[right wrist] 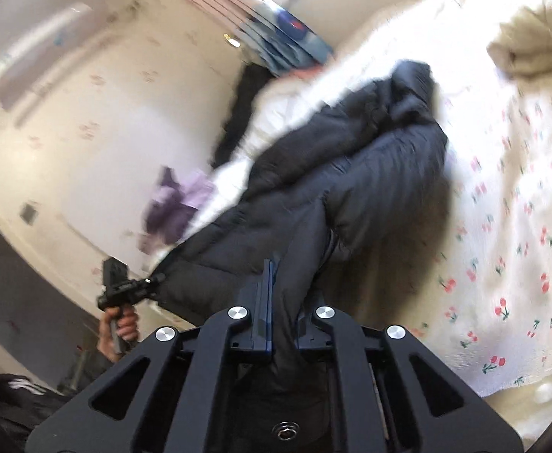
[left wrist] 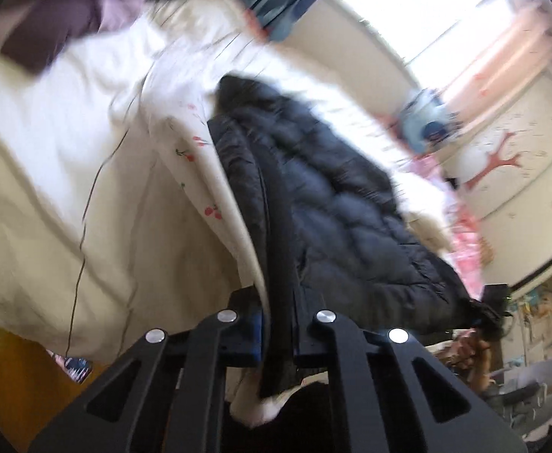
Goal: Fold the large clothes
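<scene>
A large black quilted puffer jacket (left wrist: pixel 336 204) lies stretched over a bed with a white cherry-print cover (left wrist: pixel 185 139). My left gripper (left wrist: pixel 277 324) is shut on one edge of the jacket. My right gripper (right wrist: pixel 281 302) is shut on another edge of the jacket (right wrist: pixel 351 188). The right gripper shows at the far right of the left wrist view (left wrist: pixel 493 305), and the left gripper shows at the lower left of the right wrist view (right wrist: pixel 124 287), both at the jacket's hem. Both views are motion-blurred.
A cream duvet (left wrist: pixel 41 158) is bunched on the bed with a thin cable (left wrist: pixel 87 207) across it. Purple clothes (right wrist: pixel 173 204) and a blue item (right wrist: pixel 291 37) lie at the bed's far side. A cream pillow (right wrist: pixel 532 49) sits on the cover (right wrist: pixel 521 226).
</scene>
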Tool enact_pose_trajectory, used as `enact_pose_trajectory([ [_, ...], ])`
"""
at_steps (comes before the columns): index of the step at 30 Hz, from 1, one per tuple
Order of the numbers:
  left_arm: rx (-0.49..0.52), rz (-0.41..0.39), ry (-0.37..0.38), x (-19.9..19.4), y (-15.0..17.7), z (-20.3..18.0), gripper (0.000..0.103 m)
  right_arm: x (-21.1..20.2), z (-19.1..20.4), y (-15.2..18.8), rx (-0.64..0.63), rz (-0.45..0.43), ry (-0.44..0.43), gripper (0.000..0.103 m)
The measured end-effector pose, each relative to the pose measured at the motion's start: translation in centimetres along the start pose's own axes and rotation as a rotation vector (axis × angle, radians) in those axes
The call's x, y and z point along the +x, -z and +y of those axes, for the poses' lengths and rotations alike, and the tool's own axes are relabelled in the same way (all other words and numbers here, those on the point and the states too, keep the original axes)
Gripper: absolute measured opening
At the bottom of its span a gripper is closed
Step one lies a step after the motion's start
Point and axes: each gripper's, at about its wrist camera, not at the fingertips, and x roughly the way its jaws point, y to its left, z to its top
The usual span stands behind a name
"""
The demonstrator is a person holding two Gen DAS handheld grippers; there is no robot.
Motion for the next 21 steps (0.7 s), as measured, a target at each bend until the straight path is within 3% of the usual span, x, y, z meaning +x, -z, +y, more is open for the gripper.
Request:
enact_pose_trajectory([
  [3, 0.019, -0.008, 0.031, -2.7, 0.3, -1.2, 0.011, -2.2, 1.4, 0.3, -0.033, 0.007, -0.026, 0.007],
  [6, 0.031, 0.087, -0.03, -2.4, 1.9, 0.3, 0.011, -2.6, 0.4, 2.5, -0.023, 0.104, -0.009, 0.011],
  [8, 0.024, 0.187, -0.095, -0.6, 3.3, 2.9, 0.011, -2.3, -1.8, 4.5, 0.016, 0.179, 0.037, 0.019],
  [10, -0.018, 0.234, -0.145, 0.2, 4.5, 5.5, 0.011, -2.4, -4.6, 6.6, 0.082, 0.217, 0.055, 0.041],
  [11, -0.055, 0.236, -0.124, 0.3, 5.1, 6.8, 0.011, -2.9, -6.0, 7.6, 0.125, 0.211, 0.065, 0.048],
  [13, -0.096, 0.192, -0.074, -0.4, 5.6, 8.3, 0.029, -3.9, -8.0, 8.8, 0.186, 0.181, 0.04, 0.058],
  [14, -0.111, 0.164, -0.078, -0.7, 5.7, 9.0, 0.064, -4.1, -8.5, 9.2, 0.208, 0.169, 0.027, 0.06],
  [15, -0.119, 0.133, -0.1, -0.9, 5.8, 9.5, 0.081, -4.2, -8.9, 9.5, 0.224, 0.165, 0.019, 0.064],
  [17, -0.141, 0.107, -0.099, -0.4, 5.7, 10.5, 0.081, -4.1, -9.3, 9.8, 0.241, 0.164, -0.001, 0.069],
  [19, -0.149, 0.13, -0.092, 0.7, 5.9, 10.9, 0.082, -3.5, -9.5, 10.0, 0.245, 0.178, -0.009, 0.072],
  [20, -0.148, 0.101, -0.126, 0.5, 5.8, 10.5, 0.082, -3.0, -9.4, 10.3, 0.244, 0.193, -0.016, 0.072],
  [21, -0.145, 0.043, -0.092, -0.3, 5.7, 9.9, 0.082, -2.8, -9.3, 10.4, 0.242, 0.202, -0.014, 0.072],
])
